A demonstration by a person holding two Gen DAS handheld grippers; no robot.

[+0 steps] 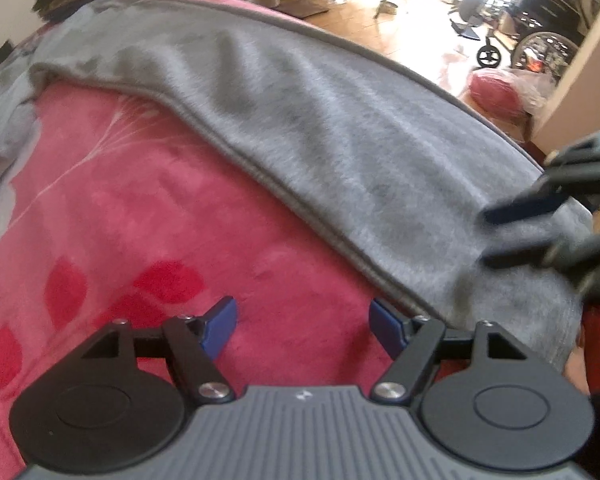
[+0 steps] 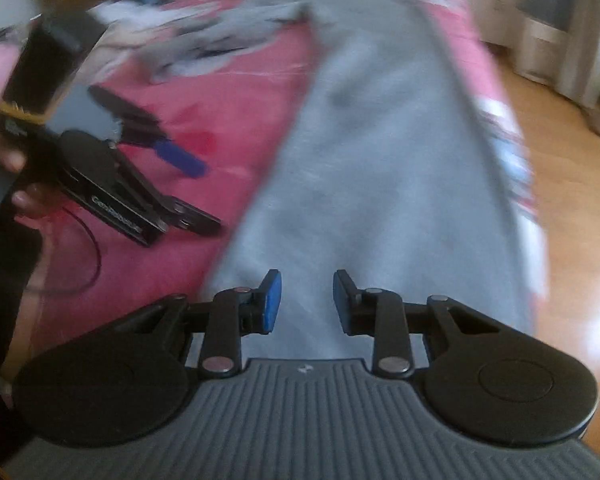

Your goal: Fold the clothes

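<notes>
Grey trousers (image 2: 384, 168) are laid flat on a pink blanket (image 1: 112, 216), their long axis running from near to far along its right edge. Both the left gripper (image 1: 302, 328) and right gripper (image 2: 306, 300) are held released, nothing grasped

Left gripper (image 1: 303, 330) low in frame, blue-padded fingers (image 1: 385, 326) spread wide, nothing between them. Beneath it: pink floral blanket (image 1: 140, 216). Grey sweatpants (image 1: 320, 128) stretched in long band from upper left to lower right; dark seam runs along near edge. Right gripper (image 1: 496, 236) blurred at right edge, fingers apart over grey fabric end; contact unclear. Wheelchair (image 1: 540, 46) on sunlit floor behind.
</notes>
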